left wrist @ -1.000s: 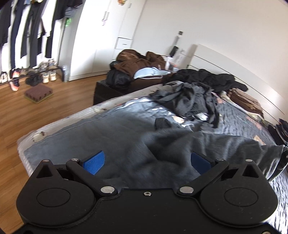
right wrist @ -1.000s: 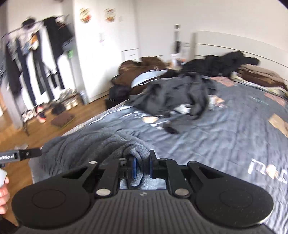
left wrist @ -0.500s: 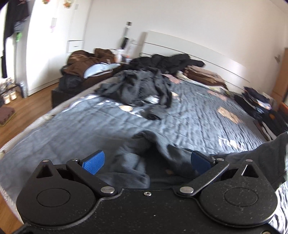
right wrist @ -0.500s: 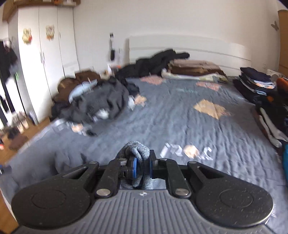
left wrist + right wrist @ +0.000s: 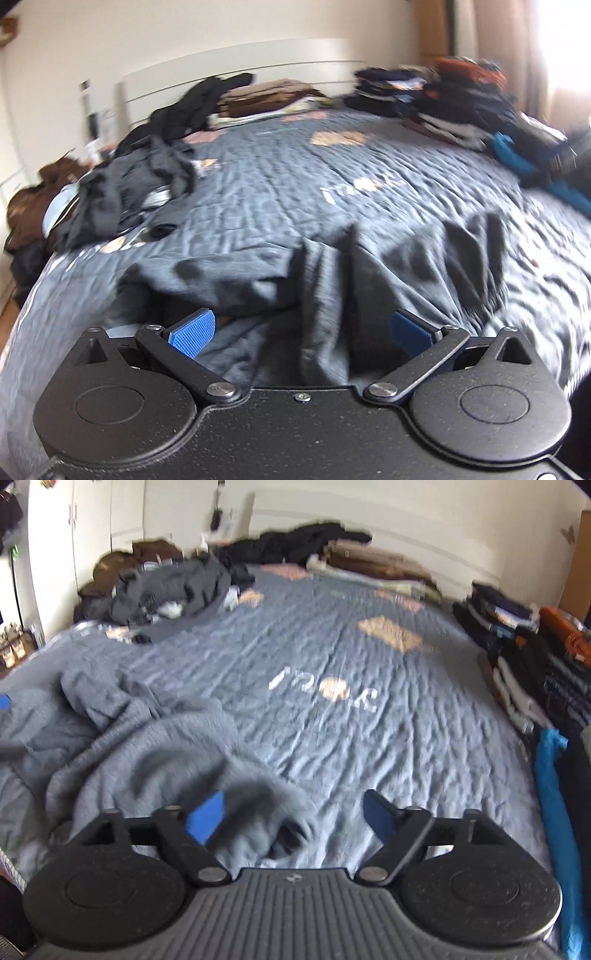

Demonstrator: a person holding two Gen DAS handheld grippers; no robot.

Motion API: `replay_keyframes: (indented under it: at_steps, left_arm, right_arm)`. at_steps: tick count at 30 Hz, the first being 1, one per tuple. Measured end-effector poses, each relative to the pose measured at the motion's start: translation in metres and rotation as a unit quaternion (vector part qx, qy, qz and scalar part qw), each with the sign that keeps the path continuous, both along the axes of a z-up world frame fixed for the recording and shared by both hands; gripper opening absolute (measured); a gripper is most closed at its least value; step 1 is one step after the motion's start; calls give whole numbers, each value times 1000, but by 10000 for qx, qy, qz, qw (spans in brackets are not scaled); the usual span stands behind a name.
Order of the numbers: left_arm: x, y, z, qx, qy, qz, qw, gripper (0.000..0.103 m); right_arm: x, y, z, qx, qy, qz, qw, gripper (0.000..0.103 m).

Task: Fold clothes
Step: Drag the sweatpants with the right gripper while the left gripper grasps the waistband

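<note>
Right tool (image 5: 293, 814) has released the grey sweater (image 5: 147, 746), crumpled before both wide-open tools.

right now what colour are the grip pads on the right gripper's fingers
Bright blue pads on black fingers, clearest in the right wrist view; the right gripper is open.

Bed layout
Sweater (image 5: 147, 746) crumpled on bedspread (image 5: 369, 738) near-left; loose pile (image 5: 173, 587) far-left; folded stacks (image 5: 517, 646) along right edge.

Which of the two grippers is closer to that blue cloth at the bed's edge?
Right. The blue cloth lies just off the right gripper, at its side. From the left gripper it sits far across the bed.
</note>
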State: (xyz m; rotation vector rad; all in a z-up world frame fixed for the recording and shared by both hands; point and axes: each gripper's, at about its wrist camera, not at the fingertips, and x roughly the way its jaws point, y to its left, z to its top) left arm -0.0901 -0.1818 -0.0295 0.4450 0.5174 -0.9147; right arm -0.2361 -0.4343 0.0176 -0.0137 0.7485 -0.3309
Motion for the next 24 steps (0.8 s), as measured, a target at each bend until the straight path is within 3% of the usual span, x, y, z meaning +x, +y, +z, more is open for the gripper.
replay_keyframes:
  at_steps: [5,9,15,17,21,24]
  left_arm:
    - [-28,-7,-19,261,-250,-748,9965,103]
    - [-43,-15,-23,382,-404,-1100,9924,103]
    - [-64,-23,-32,609,-679,-1480,9848,102]
    - [-69,-28,-40,811,-777,-1523,9819,94]
    - [-72,-35,-56,1227,-842,-1546,9767,66]
    - [-71,-42,-66,1473,-791,-1515,9742,49]
  right_arm:
    - [-12,19,11,158,-477,313,9982,95]
    - [-6,36,-8,210,-410,685,9966,95]
    - [-2,37,-37,473,-283,807,9952,95]
    - [-3,35,-43,529,-268,807,9950,95]
    - [-2,27,-52,738,-354,613,9948,95]
    - [5,29,-51,610,-328,721,9950,95]
